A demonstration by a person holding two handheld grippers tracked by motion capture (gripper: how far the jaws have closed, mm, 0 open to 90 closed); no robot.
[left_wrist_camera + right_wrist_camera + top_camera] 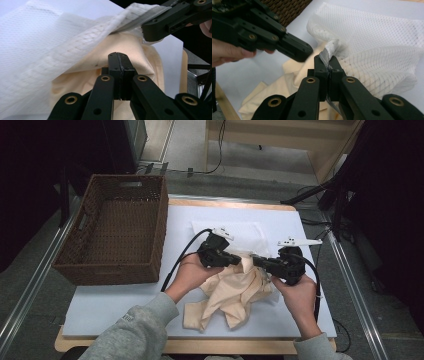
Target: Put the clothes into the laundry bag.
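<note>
Here, a cream-coloured soft cloth garment was seen crumpled on the pale blue table cover, near the person's edge of the table, and a white mesh fabric bag was lying just behind it, partly over its upper part. The left gripper was held above the garment, and in the left gripper view its two black jaws were pressed together against the cream cloth; whether a fold was really caught between them could not be told. The right gripper was pointed toward the left one, with both tips very near each other. In the right gripper view its jaws were closed on the grey-white banded edge of the mesh bag, which was lifted from the garment. A brown woven wicker basket was standing at the left of the table, well apart from the cloth.
</note>
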